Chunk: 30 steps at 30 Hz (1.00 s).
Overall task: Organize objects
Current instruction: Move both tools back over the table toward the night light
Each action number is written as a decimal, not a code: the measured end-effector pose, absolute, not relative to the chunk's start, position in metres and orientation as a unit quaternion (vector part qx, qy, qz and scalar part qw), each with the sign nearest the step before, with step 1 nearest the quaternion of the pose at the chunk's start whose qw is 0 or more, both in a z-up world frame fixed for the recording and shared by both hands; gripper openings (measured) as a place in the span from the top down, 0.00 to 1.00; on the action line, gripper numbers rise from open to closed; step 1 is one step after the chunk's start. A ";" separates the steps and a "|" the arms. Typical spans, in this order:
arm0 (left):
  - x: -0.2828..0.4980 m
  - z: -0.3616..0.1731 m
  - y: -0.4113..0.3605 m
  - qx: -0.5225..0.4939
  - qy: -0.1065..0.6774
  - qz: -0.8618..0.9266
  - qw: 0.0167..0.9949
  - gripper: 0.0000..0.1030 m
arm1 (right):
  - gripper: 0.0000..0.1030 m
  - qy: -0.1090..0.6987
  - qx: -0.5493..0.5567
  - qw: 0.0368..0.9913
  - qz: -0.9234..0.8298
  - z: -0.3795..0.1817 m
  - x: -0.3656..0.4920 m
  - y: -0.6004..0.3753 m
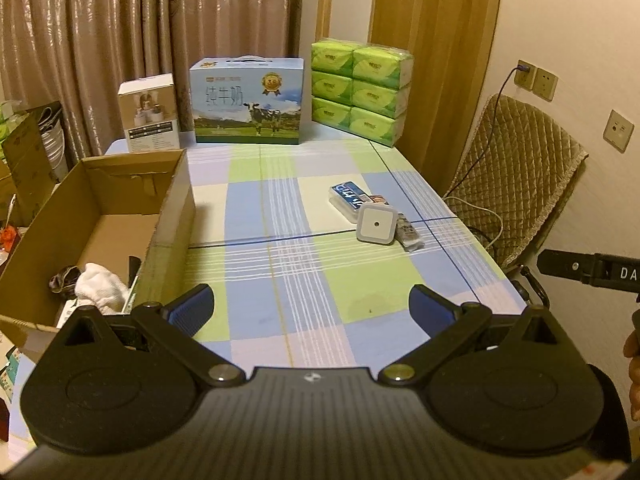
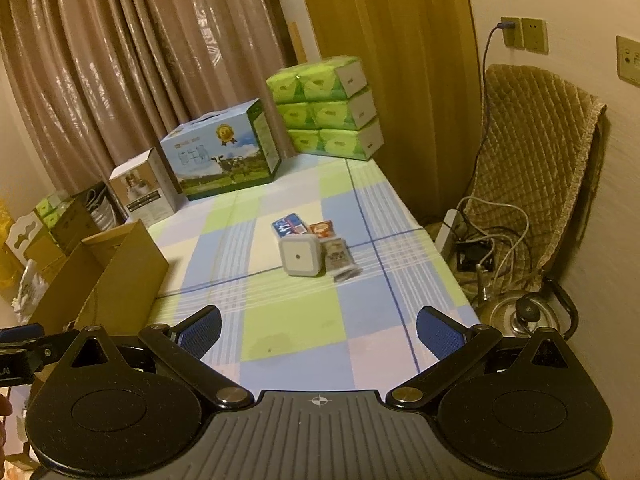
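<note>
A white square night light (image 1: 377, 225) (image 2: 300, 257) lies mid-table on the checked cloth, with a blue-labelled clear case (image 1: 347, 196) (image 2: 289, 227) behind it, a grey sachet (image 1: 409, 233) (image 2: 339, 258) to its right and a small orange packet (image 2: 322, 229). An open cardboard box (image 1: 168, 216) (image 2: 124, 276) at the left holds a white cloth (image 1: 100, 289) and dark items. My left gripper (image 1: 311, 308) is open and empty over the table's near part. My right gripper (image 2: 318, 334) is open and empty, well short of the items.
A milk carton box (image 1: 247, 103), a small white box (image 1: 149, 113) and stacked green tissue packs (image 1: 360, 90) line the table's far edge. A padded chair (image 1: 516, 168) with cables and a kettle (image 2: 520, 316) stands right of the table. Wall sockets (image 2: 524, 34) are above.
</note>
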<state>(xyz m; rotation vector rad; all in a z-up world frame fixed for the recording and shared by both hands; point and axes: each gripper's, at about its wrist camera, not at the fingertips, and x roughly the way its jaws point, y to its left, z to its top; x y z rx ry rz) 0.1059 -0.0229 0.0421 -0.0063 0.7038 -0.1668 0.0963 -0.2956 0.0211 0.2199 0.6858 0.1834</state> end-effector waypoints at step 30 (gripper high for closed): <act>0.224 -0.009 -0.078 0.017 0.362 -0.129 0.923 0.01 | 0.02 0.341 0.016 0.936 0.082 -0.009 0.203 -0.319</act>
